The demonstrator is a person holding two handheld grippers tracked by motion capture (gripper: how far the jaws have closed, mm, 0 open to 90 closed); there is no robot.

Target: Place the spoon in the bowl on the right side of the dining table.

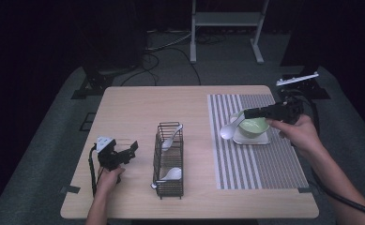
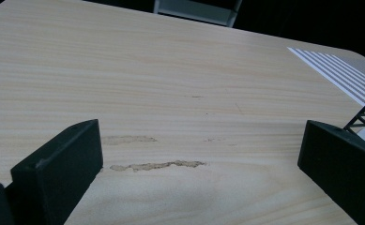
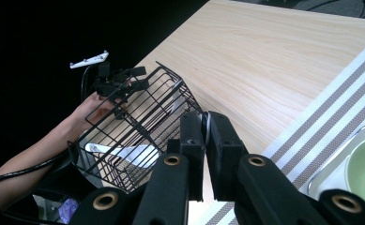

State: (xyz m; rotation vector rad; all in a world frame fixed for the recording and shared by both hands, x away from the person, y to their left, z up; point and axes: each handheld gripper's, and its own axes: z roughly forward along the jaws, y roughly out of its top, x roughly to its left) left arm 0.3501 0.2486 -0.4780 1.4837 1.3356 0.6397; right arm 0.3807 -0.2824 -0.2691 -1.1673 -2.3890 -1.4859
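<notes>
Right claw (image 1: pixel 248 113) pinching the handle of a white ceramic soup spoon (image 1: pixel 228 131), jaws pressed tight together on it in the right gripper view. Spoon tilted, bowl end low over the grey-and-white striped placemat (image 1: pixel 255 159), just beside the pale green bowl (image 1: pixel 254 126) on its small white square tray (image 1: pixel 253 139). Left claw (image 1: pixel 132 147) spread wide, holding nothing, low over the light wooden bench (image 1: pixel 133 108). Black wire basket (image 1: pixel 168 159) nearby, with two more white spoons (image 1: pixel 171 174) inside.

The left gripper (image 1: pixel 132 149) sits at lower left of the high view, jaws spread wide; the right gripper (image 1: pixel 247 113) at right of centre, jaws clamped together, hand (image 1: pixel 298 132) gripping behind
</notes>
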